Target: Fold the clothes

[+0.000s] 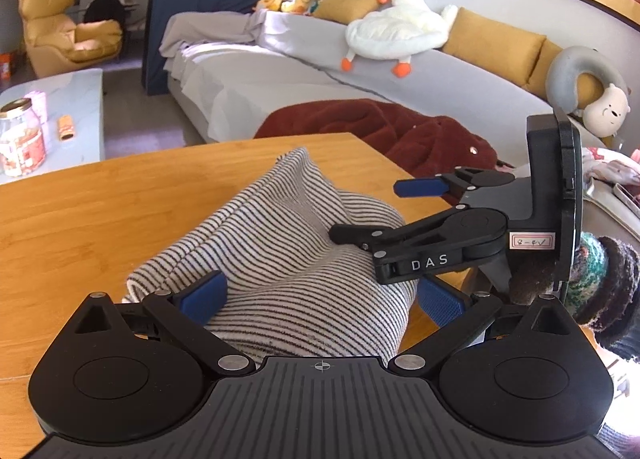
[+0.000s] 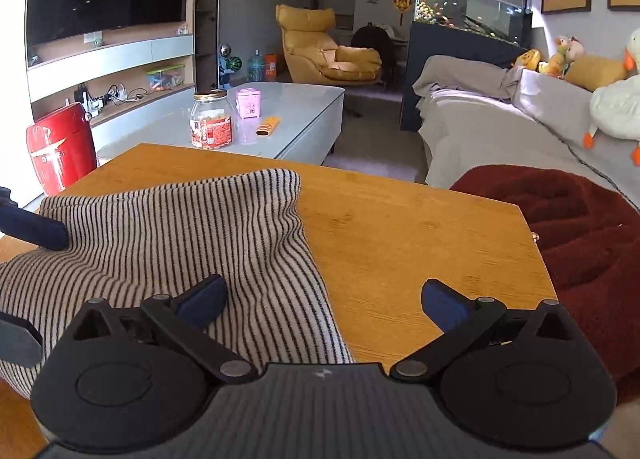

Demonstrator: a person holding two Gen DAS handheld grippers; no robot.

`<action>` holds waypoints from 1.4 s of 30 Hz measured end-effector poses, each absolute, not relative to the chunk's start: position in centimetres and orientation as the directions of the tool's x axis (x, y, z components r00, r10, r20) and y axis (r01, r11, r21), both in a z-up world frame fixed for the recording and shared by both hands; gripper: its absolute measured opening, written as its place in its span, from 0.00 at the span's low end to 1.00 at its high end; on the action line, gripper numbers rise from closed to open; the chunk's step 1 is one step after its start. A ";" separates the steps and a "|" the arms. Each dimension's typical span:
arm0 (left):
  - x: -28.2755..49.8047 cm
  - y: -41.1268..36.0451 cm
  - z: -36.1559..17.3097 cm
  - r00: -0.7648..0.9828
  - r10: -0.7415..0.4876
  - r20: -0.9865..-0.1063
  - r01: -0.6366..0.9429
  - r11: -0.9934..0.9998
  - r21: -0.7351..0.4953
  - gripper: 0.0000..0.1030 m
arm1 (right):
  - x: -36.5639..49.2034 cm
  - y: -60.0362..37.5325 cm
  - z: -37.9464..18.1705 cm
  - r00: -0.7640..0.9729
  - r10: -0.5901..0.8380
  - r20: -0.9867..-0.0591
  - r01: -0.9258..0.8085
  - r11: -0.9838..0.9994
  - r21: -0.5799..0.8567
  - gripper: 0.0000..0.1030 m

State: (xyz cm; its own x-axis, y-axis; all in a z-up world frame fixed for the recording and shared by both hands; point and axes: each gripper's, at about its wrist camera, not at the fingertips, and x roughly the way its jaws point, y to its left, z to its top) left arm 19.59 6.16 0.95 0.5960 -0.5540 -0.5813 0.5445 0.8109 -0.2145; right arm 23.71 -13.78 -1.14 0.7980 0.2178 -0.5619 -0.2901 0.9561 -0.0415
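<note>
A folded, bunched striped garment (image 1: 280,243) lies on the wooden table (image 1: 80,219). My left gripper (image 1: 322,299) is open, its blue pads (image 1: 204,295) spread wide on either side of the garment's near end. My right gripper (image 1: 364,211) comes in from the right, open, with its lower finger resting on the cloth. In the right wrist view the striped garment (image 2: 160,239) covers the left part of the table (image 2: 400,239). There my right gripper (image 2: 324,303) straddles the cloth's right edge, and the left gripper (image 2: 44,287) shows at the far left.
A dark red blanket (image 2: 580,219) is heaped just past the table's right edge, on a grey sofa (image 1: 400,79). A pale coffee table (image 2: 300,107) with a jar (image 2: 210,119) stands beyond the far edge. A knitted sleeve (image 1: 600,279) is behind the right gripper.
</note>
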 end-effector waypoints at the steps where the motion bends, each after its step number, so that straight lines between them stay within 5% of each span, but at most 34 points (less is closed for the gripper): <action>1: 19.1 6.3 1.3 0.603 -0.545 -0.583 0.534 0.818 -0.212 1.00 | 23.8 -13.8 -1.2 0.797 0.220 -0.562 -0.291 0.956 -0.038 1.00; 8: 18.2 6.9 0.7 0.662 -0.386 -0.642 0.451 0.890 -0.070 1.00 | 23.7 -13.7 -0.1 0.802 0.230 -0.551 -0.312 0.948 -0.058 1.00; 15: 19.5 8.9 -0.8 0.608 -0.441 -0.660 0.420 0.884 -0.205 1.00 | 22.7 -15.7 2.6 0.835 0.272 -0.478 -0.290 0.956 0.036 1.00; 18: 19.8 9.4 -1.1 0.600 -0.456 -0.658 0.410 0.881 -0.237 1.00 | 24.3 -13.7 -0.5 0.786 0.118 -0.607 -0.270 0.948 -0.166 1.00; 20: 19.8 9.4 -1.1 0.602 -0.460 -0.652 0.401 0.881 -0.251 1.00 | 23.8 -13.6 -1.7 0.817 0.121 -0.564 -0.254 0.953 -0.163 1.00; 27: 18.8 8.7 0.7 0.654 -0.407 -0.638 0.393 0.903 -0.173 1.00 | 23.8 -13.9 -1.1 0.809 0.139 -0.572 -0.262 0.955 -0.138 1.00; 35: 21.1 10.3 2.0 0.717 -0.298 -0.630 0.295 0.949 -0.113 1.00 | 20.1 -12.7 3.2 0.744 0.458 -0.487 -0.501 0.864 0.046 1.00; 38: 22.2 10.4 1.5 0.707 -0.274 -0.652 0.276 0.956 -0.102 1.00 | 20.3 -9.3 0.3 0.711 0.383 -0.590 -0.531 0.842 -0.093 1.00; 42: 22.5 10.0 0.7 0.705 -0.231 -0.670 0.261 0.964 -0.058 1.00 | 19.9 -8.0 -0.7 0.751 0.369 -0.548 -0.508 0.853 -0.122 1.00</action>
